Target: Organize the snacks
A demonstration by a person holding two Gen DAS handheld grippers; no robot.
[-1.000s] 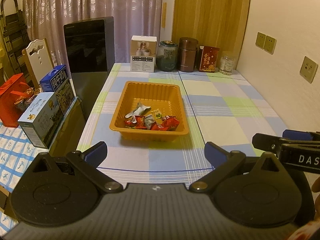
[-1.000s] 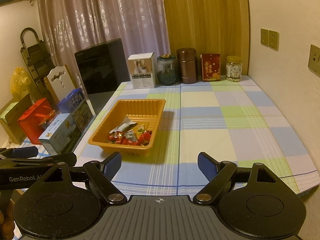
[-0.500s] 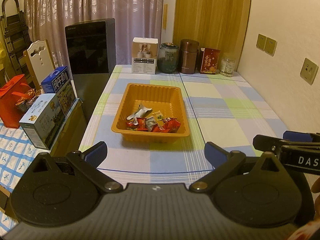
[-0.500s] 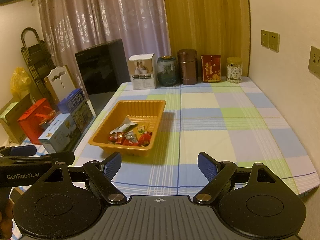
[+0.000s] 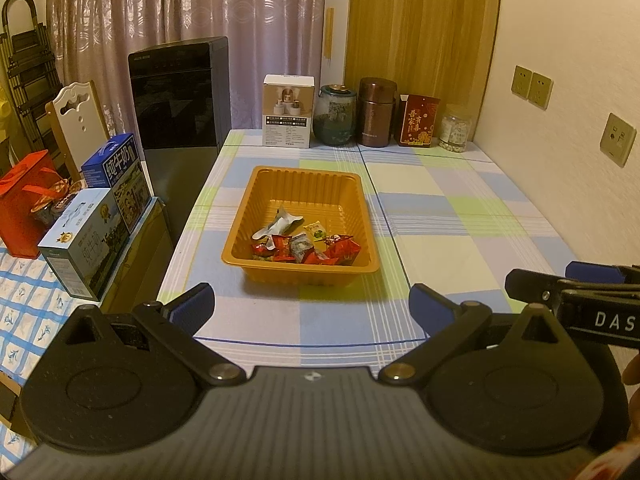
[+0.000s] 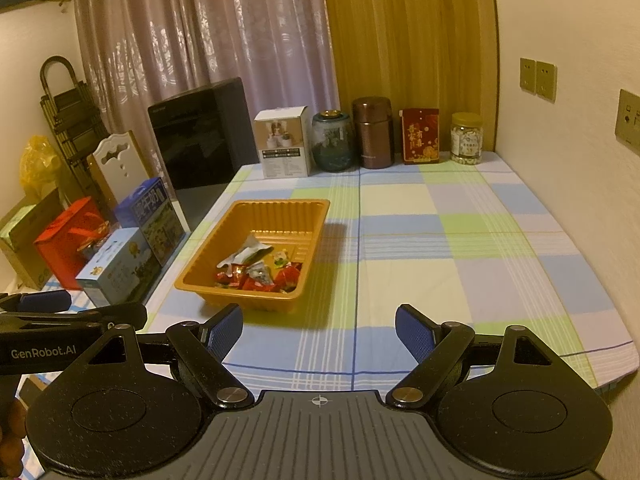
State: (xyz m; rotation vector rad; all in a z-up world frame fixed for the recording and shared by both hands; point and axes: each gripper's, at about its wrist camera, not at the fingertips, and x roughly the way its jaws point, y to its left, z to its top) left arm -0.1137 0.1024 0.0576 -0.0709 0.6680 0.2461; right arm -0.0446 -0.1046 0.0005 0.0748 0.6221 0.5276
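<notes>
An orange plastic tray (image 5: 304, 184) (image 6: 304, 210) sits on the checked tablecloth, left of the table's middle. Several wrapped snacks (image 5: 308, 246) (image 6: 258, 270) lie piled at its near end, mostly red packets with one silver wrapper. My left gripper (image 5: 312, 308) hovers over the table's near edge, short of the tray, open with nothing between its blue pads. My right gripper (image 6: 318, 330) stands open and empty too, near the front edge and to the tray's right. Each gripper shows at the side of the other's view.
Along the table's far edge stand a white box (image 5: 287, 111), a glass jar (image 5: 335, 116), a brown flask (image 5: 376, 112), a red packet (image 5: 416, 126) and a small jar (image 5: 454, 128). A black appliance (image 5: 178, 96) and milk cartons (image 5: 90, 236) stand left of the table. A wall runs along the right.
</notes>
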